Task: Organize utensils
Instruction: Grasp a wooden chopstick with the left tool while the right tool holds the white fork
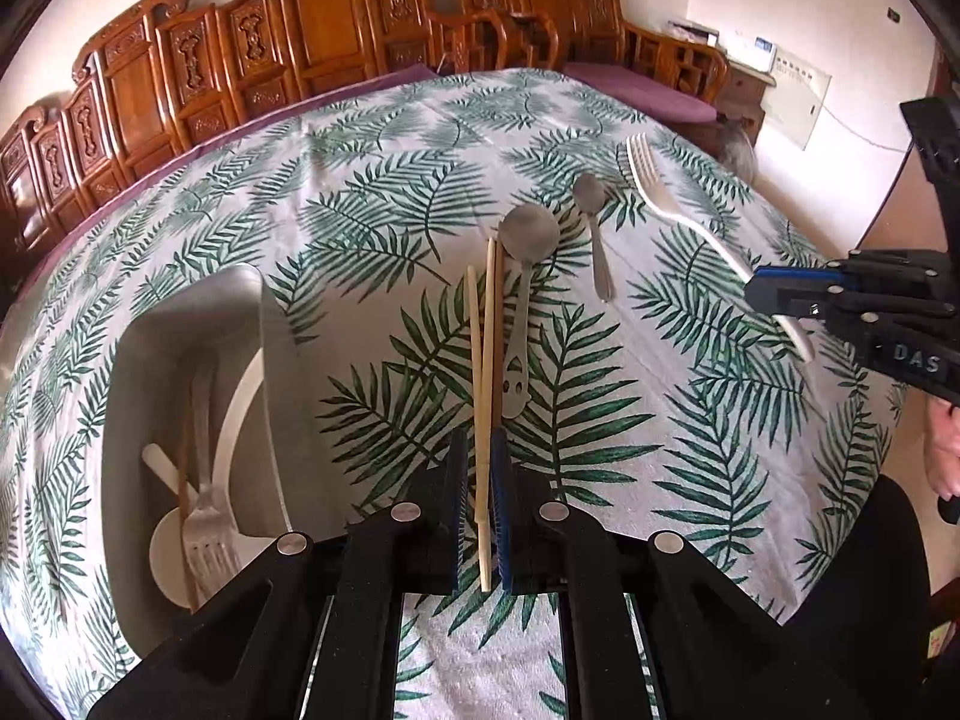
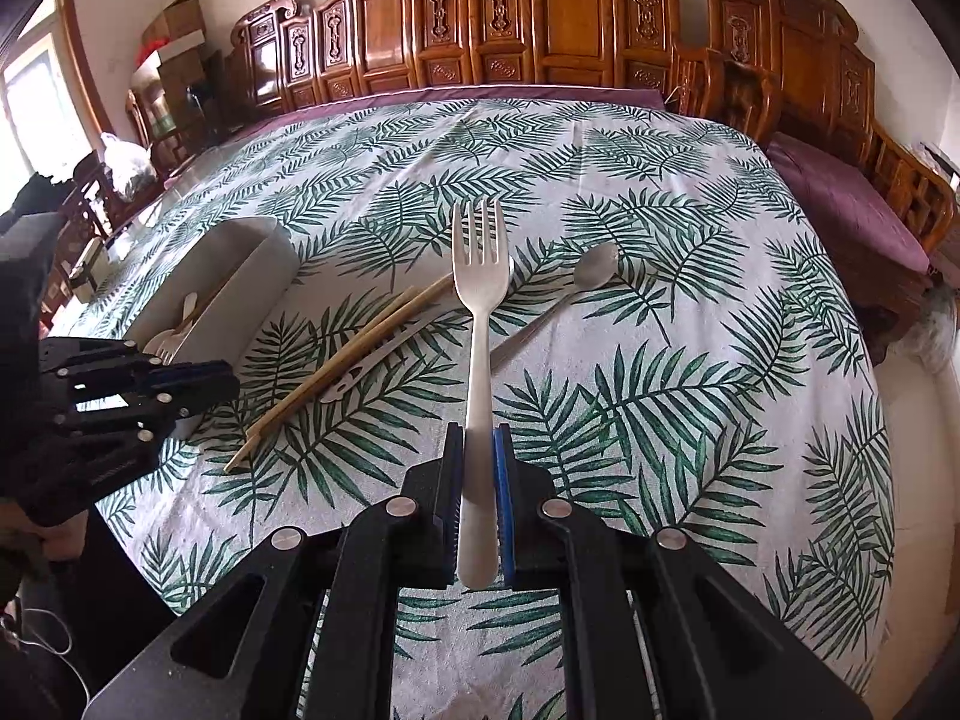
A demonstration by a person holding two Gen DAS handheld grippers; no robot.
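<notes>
White fork (image 2: 477,324) — right tongs (image 2: 478,438) tilted down.

Your left gripper (image 1: 479,450) and right gripper (image 2: 480,444) are black, blue-padded inside the fingers, silver screw heads behind; "DAS" lettering marks the right's side.

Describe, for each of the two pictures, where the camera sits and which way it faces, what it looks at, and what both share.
Left wrist: sits on the left gripper, facing forward and down along its fingers at the chopstick they clamp, the white bin at left; a hand shows at the right edge.
Right wrist: sits on the right gripper, facing down along its fingers at the white fork it grips.
Shared: leaf-print tablecloth, big spoon, small spoon, carved wooden bench; each sees the other gripper.
</notes>
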